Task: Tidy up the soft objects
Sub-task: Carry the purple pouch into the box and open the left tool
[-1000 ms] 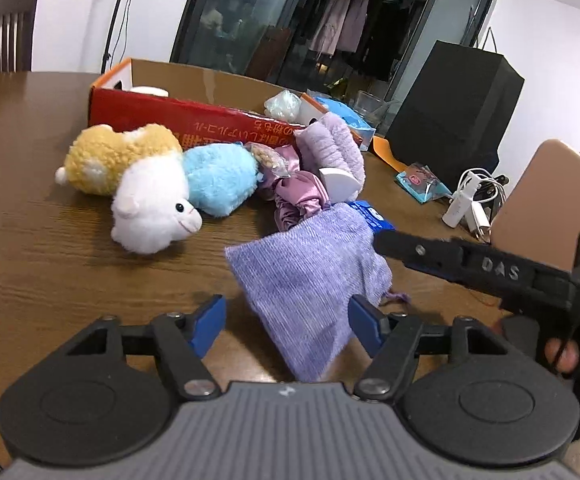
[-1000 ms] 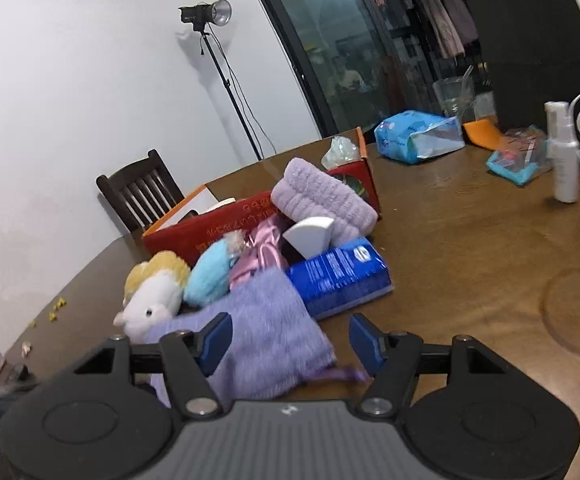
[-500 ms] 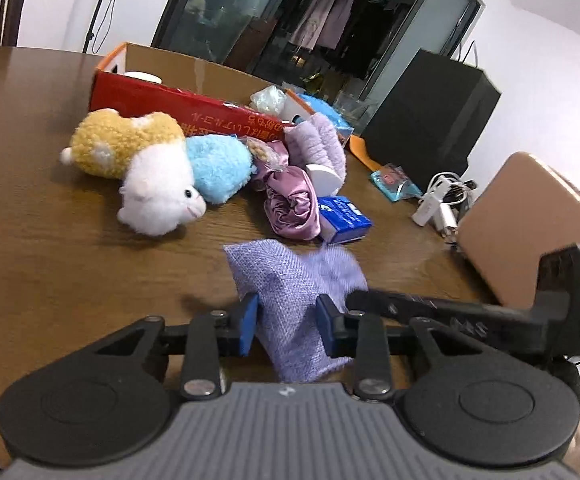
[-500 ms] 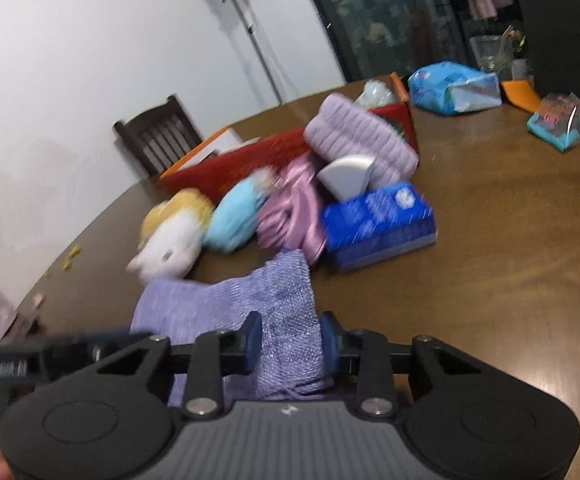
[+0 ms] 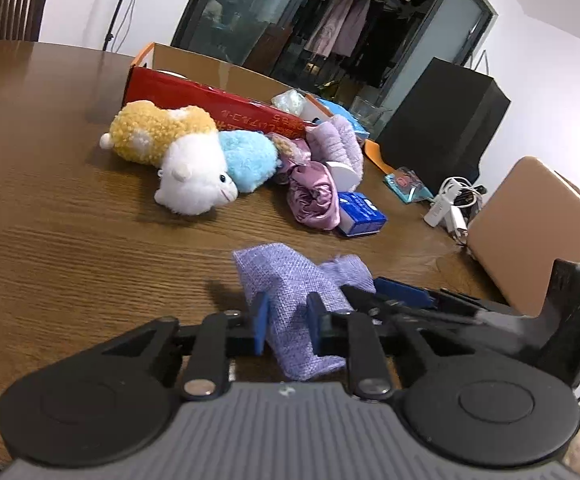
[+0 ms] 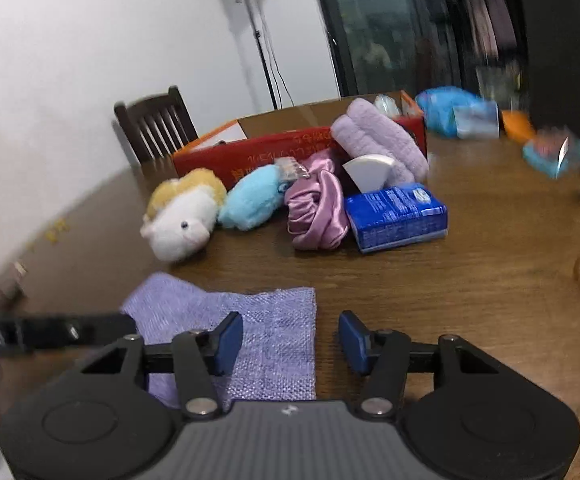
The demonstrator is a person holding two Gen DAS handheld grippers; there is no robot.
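A lavender woven pouch (image 5: 290, 280) lies on the wooden table near me. My left gripper (image 5: 287, 322) is shut on its near end. In the right wrist view the pouch (image 6: 265, 328) lies flat, and my right gripper (image 6: 290, 338) is open over its right edge, holding nothing. Behind lie a white and yellow plush alpaca (image 5: 185, 168), a blue plush (image 5: 249, 160), a pink satin scrunchie (image 5: 314, 196), a purple fleecy headband (image 5: 342, 144) and a red cardboard box (image 5: 209, 100).
A blue tissue pack (image 6: 398, 216) and a white wedge sponge (image 6: 370, 172) sit by the scrunchie. Chargers and a white bottle (image 5: 450, 204) lie at the right edge. A tan chair back (image 5: 538, 224) and a black speaker (image 5: 442, 120) stand at right.
My left gripper shut on the pouch and drew it towards me, away from the pile. My right gripper shut on the pouch half a second ago and has now opened.
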